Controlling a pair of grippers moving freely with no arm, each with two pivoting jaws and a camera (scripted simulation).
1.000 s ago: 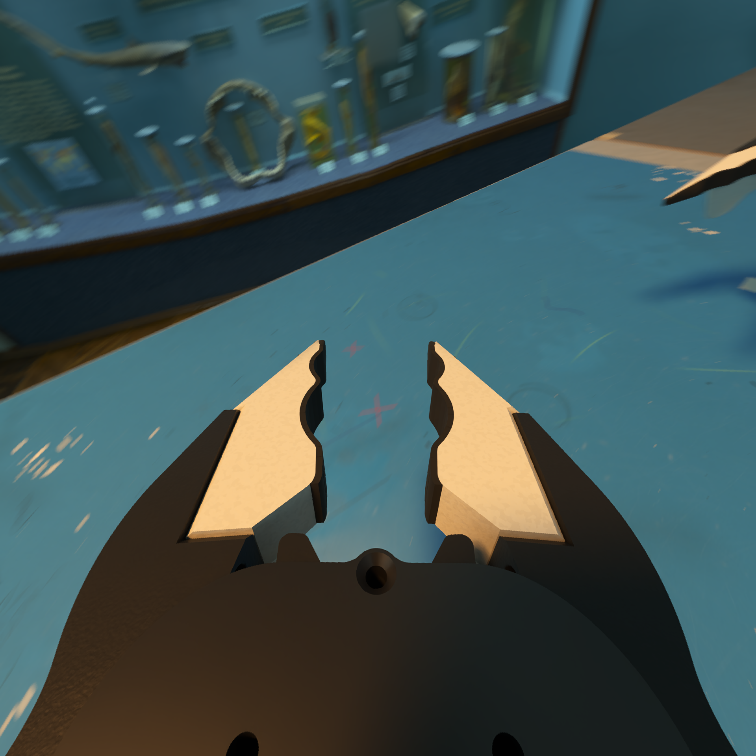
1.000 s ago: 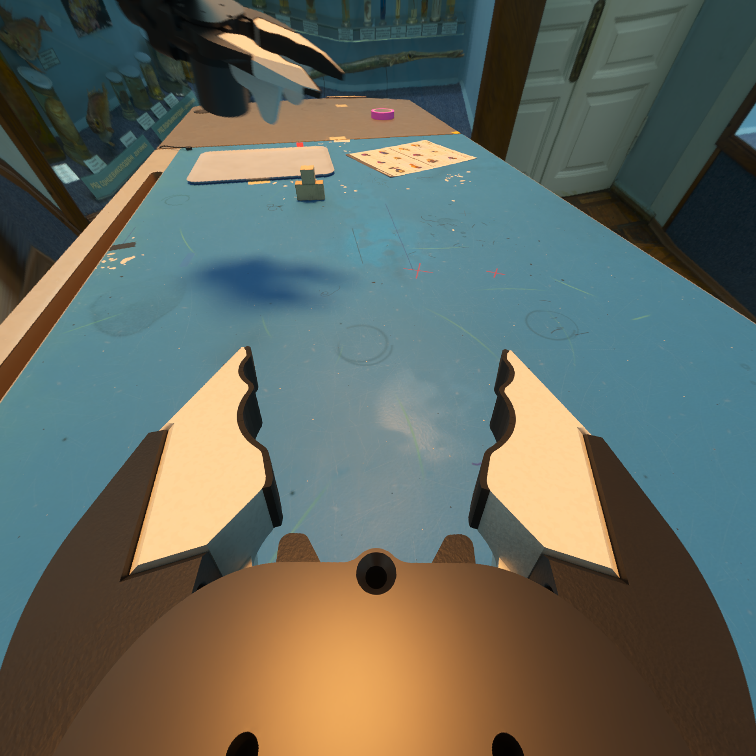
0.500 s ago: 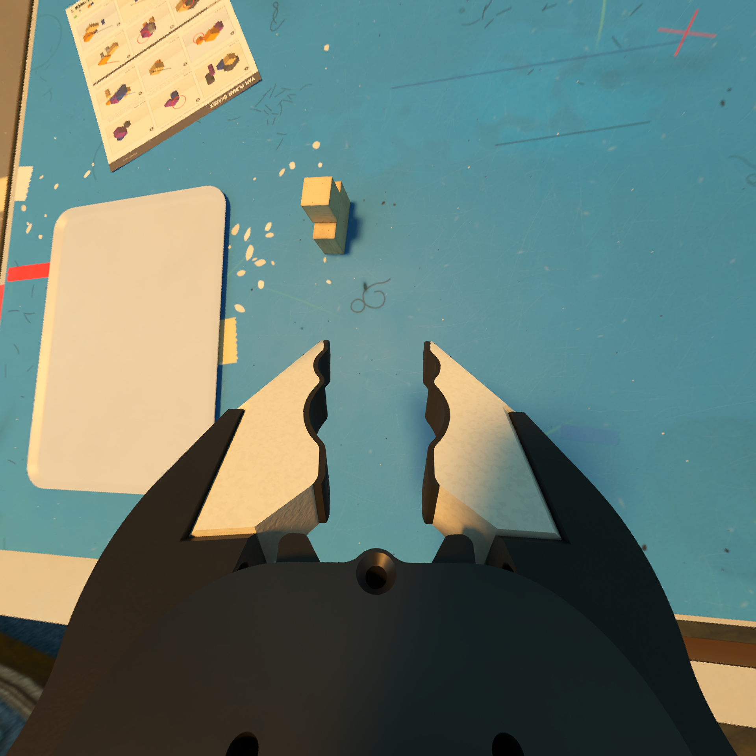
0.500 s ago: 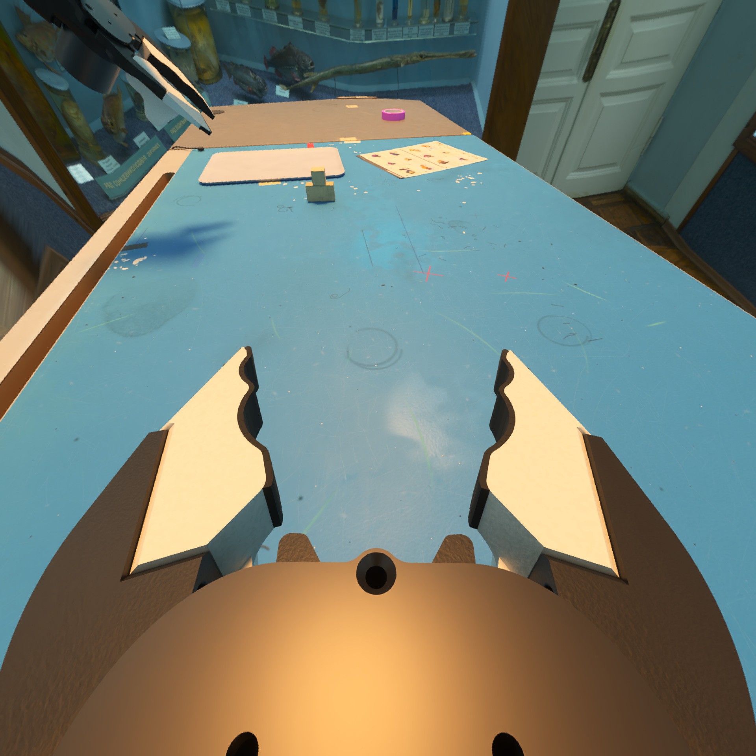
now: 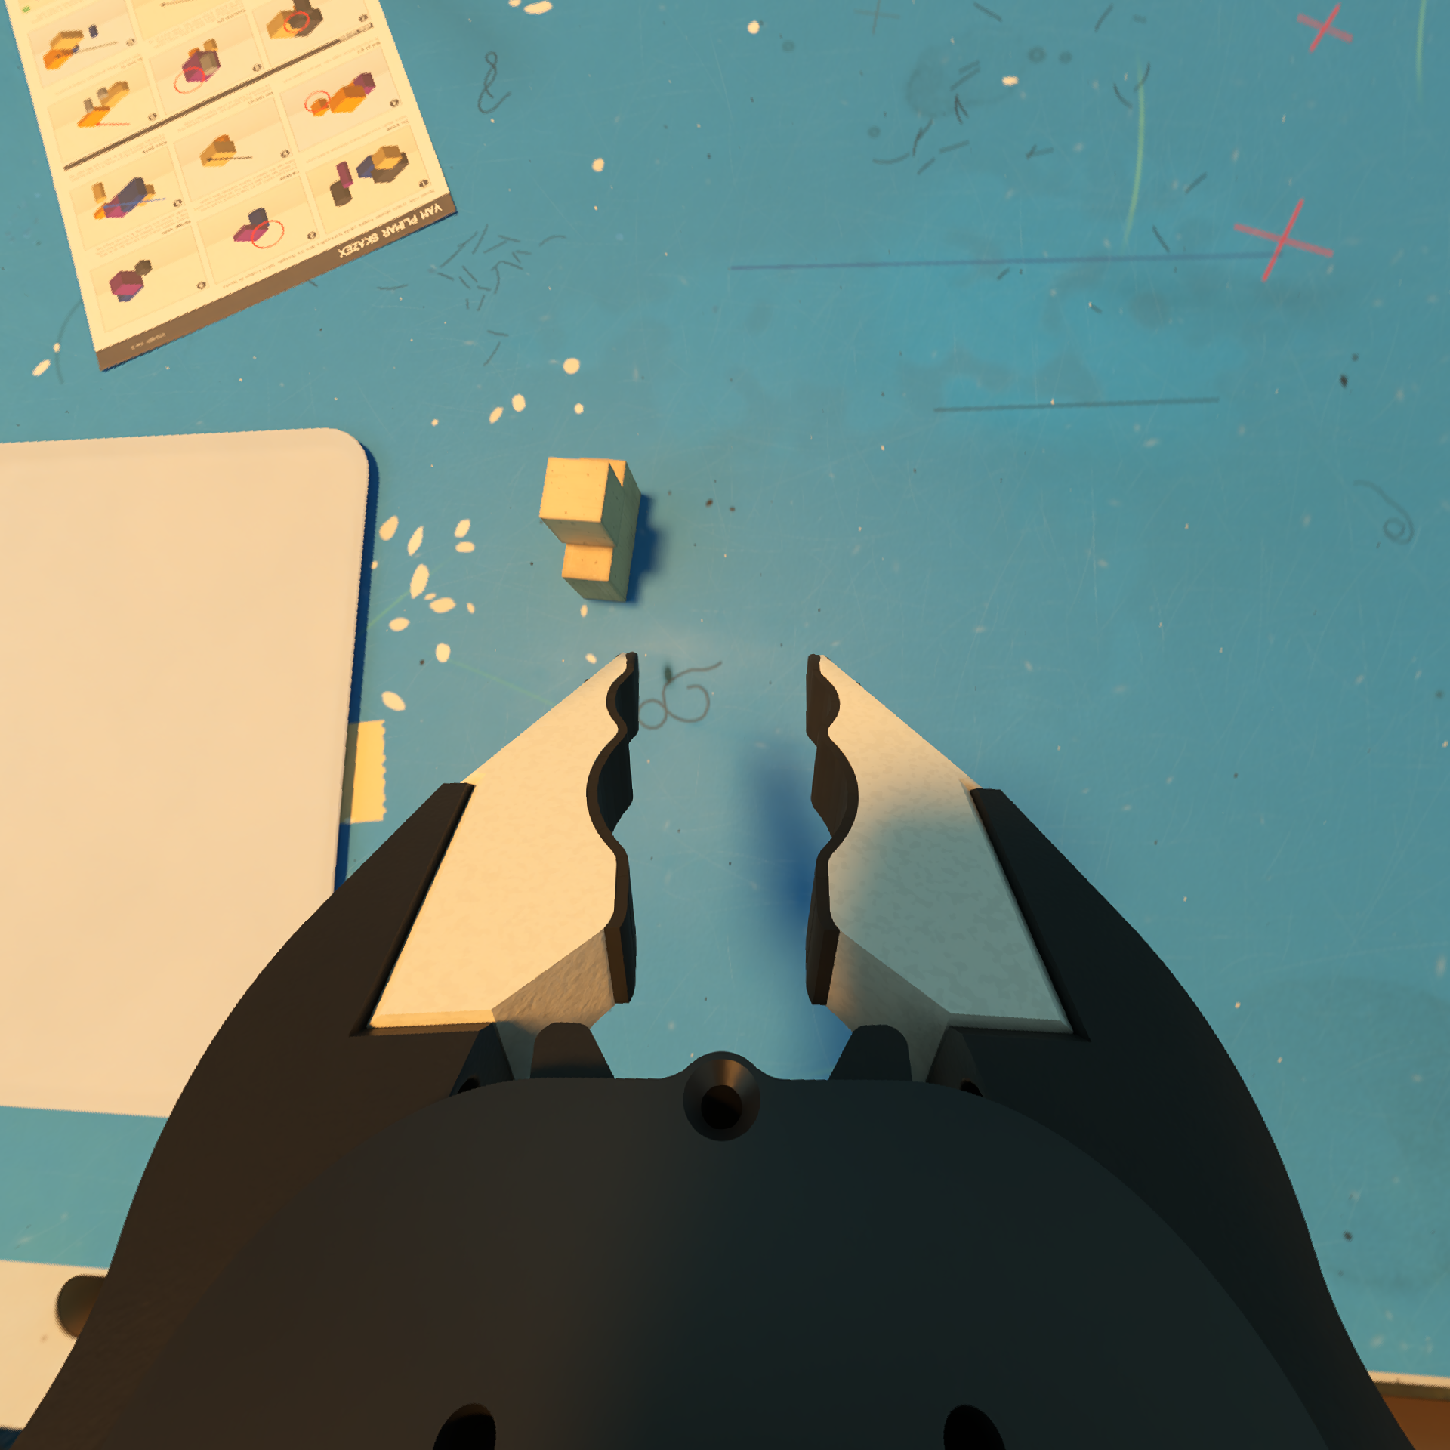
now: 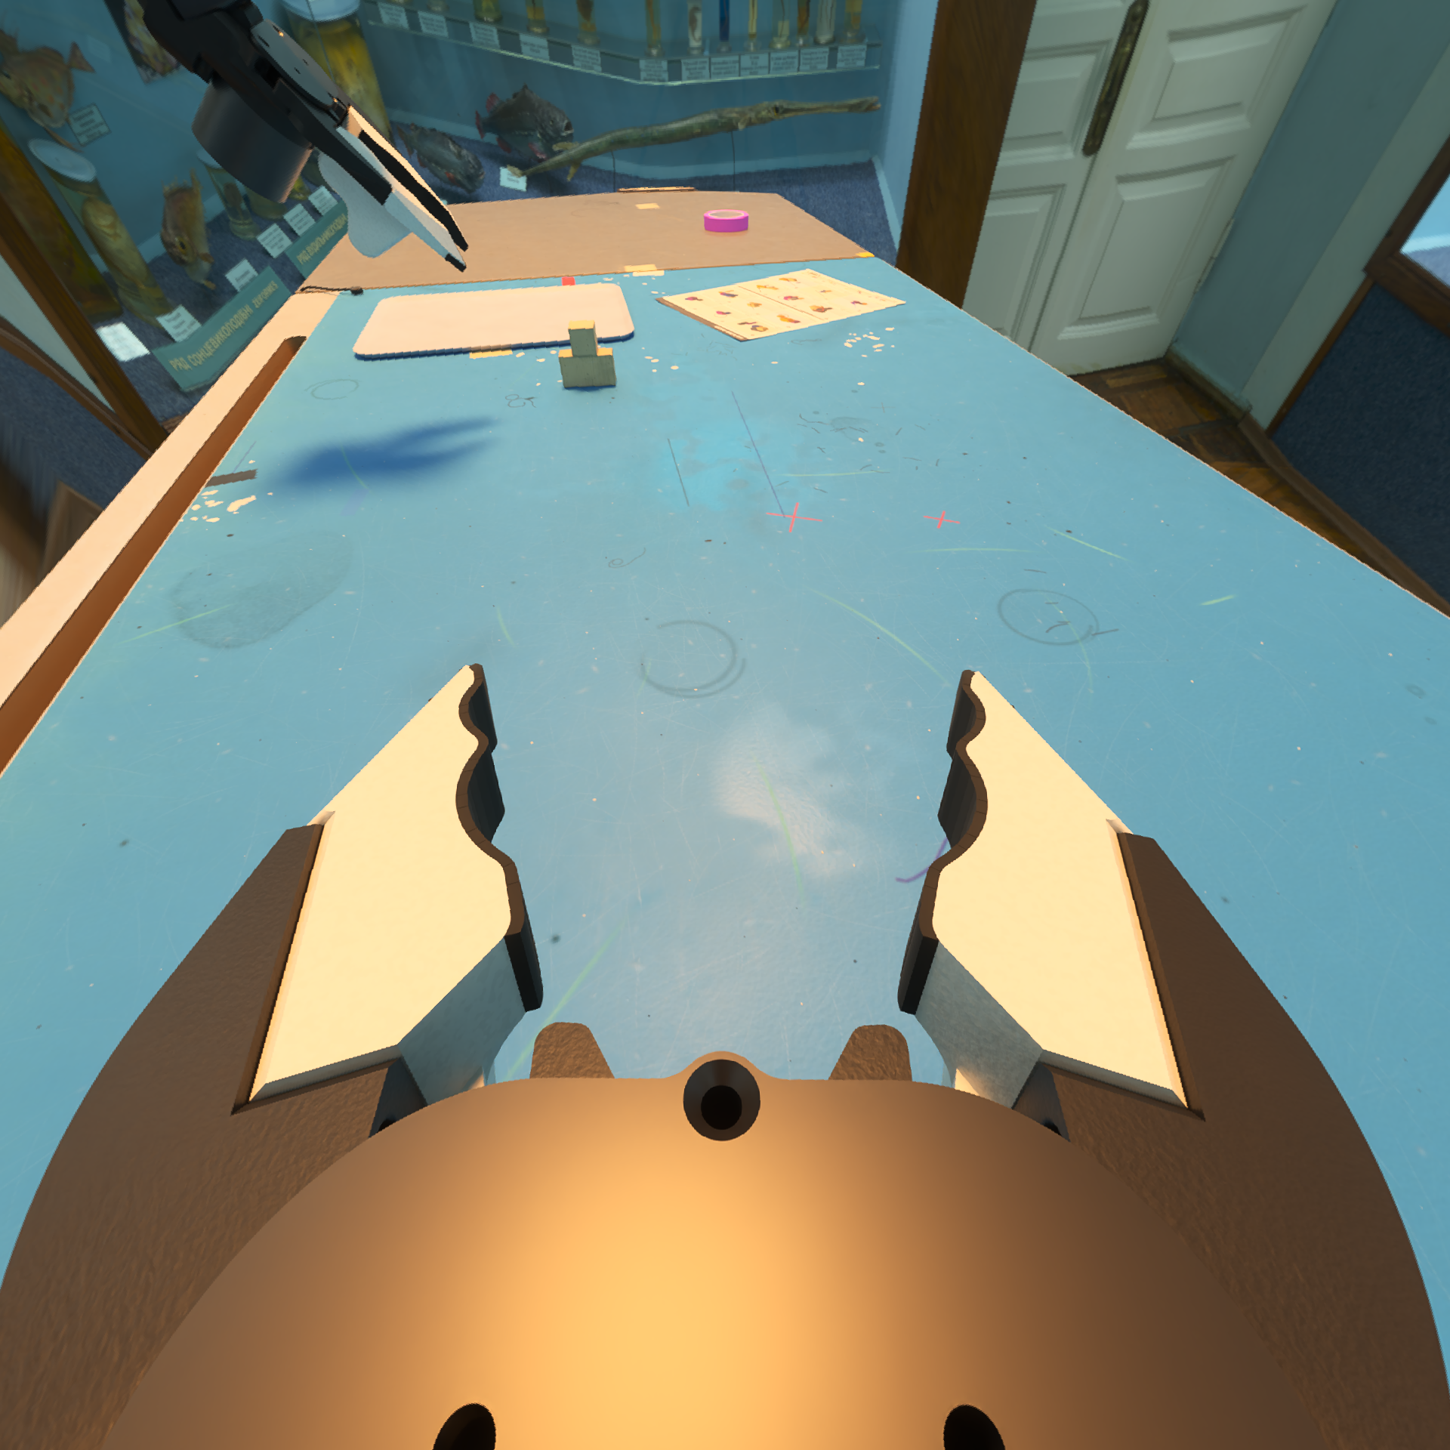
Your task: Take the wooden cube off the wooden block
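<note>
A small wooden cube (image 5: 571,497) sits on top of a wider wooden block (image 5: 598,574) on the blue table. My left gripper (image 5: 722,663) is open and empty. It looks down from above, with its tips just short of the stack and a little to its right. In the right wrist view the cube (image 6: 581,336) and block (image 6: 587,370) stand far off, beside the white mat. The left gripper (image 6: 457,255) hangs in the air above and to the left of them. My right gripper (image 6: 722,673) is open wide and empty, low over the near part of the table.
A white mat (image 5: 173,706) lies left of the stack and also shows in the right wrist view (image 6: 494,318). A printed sheet (image 5: 220,157) lies beyond it. A pink tape roll (image 6: 726,221) sits on the brown far board. A raised wooden rim (image 6: 118,533) runs along the table's left side.
The left gripper has swung from facing the wall to looking down at the table, then come lower and closer to the stack. The right gripper has edged forward slightly. Both stay open.
</note>
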